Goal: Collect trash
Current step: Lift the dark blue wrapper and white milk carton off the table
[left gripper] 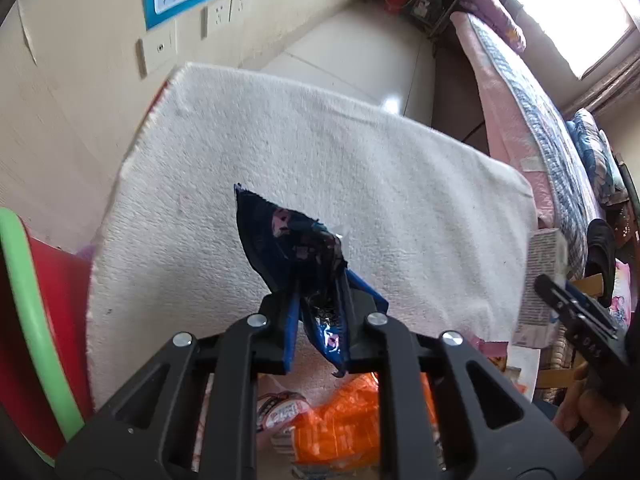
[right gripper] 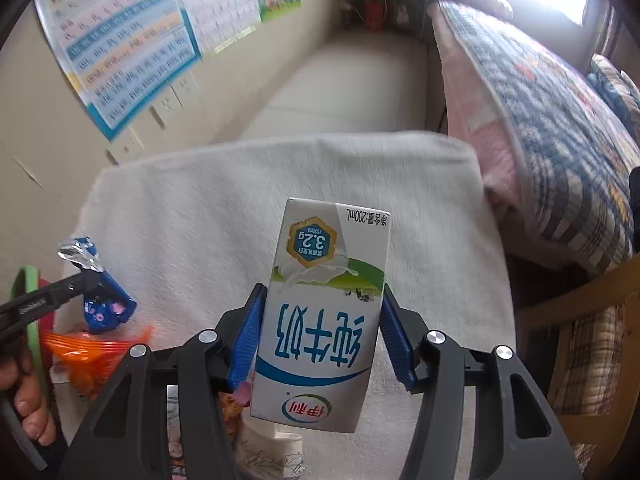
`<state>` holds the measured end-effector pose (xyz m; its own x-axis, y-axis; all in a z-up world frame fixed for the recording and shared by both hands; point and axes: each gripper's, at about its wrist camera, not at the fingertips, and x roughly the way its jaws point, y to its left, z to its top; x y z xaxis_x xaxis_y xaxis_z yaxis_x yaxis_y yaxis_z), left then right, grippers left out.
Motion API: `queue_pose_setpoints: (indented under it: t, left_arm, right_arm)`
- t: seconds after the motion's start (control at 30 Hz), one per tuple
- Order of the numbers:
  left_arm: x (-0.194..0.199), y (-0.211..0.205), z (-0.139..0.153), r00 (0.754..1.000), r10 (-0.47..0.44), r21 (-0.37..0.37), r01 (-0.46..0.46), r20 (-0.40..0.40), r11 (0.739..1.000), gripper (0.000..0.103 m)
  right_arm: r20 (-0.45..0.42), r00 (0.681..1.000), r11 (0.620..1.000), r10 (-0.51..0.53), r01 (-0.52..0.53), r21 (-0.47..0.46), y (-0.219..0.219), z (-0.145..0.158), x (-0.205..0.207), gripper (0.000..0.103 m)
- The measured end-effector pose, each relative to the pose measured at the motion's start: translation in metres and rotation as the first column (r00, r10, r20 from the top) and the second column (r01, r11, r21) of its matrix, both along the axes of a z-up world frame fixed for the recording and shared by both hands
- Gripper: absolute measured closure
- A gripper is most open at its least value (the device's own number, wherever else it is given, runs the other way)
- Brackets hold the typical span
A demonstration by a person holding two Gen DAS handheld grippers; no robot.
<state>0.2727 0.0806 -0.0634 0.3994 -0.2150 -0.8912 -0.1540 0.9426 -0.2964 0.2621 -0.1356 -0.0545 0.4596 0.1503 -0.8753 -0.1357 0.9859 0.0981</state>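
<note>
- Wrapper (left gripper: 294, 246), dark blue and crumpled, sits pinched in my left gripper (left gripper: 320, 320); the blue pads (left gripper: 291, 328) are drawn in tight on its lower end, and the torn top sticks up and forward above them.
- From my right wrist view I see that same wrapper (right gripper: 105, 304) off to the left, held up over the towel's edge, with a bit of silver lining showing at its top.
- My right gripper (right gripper: 320, 332) has its pads (right gripper: 245, 340) pressed against both sides of a milk carton (right gripper: 324, 316). The carton is white with blue and green print, and the print reads upside down to me, so I'm holding it inverted.
- In the left wrist view the carton (left gripper: 540, 280) shows at the right edge, gripped and raised above the towel's right side.
- Both pieces of trash hang in the air over a white towel (left gripper: 320, 160) that covers the surface in front of me; neither one touches it.
- Below the left gripper I can make out an orange bag (left gripper: 340, 420) and a printed packet (left gripper: 280, 412) beside it, lying at the near edge of the towel.
- A red bin with a green rim (left gripper: 28, 320) stands at the far left, just beside the towel.
- Behind everything I see a wall with posters (right gripper: 120, 52), and a bed with a patterned quilt (right gripper: 540, 128) to the right.
</note>
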Motion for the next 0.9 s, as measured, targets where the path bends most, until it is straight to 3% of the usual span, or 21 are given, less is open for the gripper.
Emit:
queue_pose_setpoints:
  t: [0.4,0.9]
  left_arm:
    - [-0.042,0.018,0.051,0.992,0.023,0.017,-0.025,0.127,1.000,0.088]
    - [-0.107,0.016,0.100,0.974,-0.061,0.095,0.041,0.219,0.995,0.088]
  right_arm:
    - [0.120,0.992,0.999,0.030,-0.033,0.022,0.004,0.046,-0.031,0.049]
    - [0.195,0.975,0.990,0.108,-0.123,0.068,0.035,0.082,-0.096,0.049]
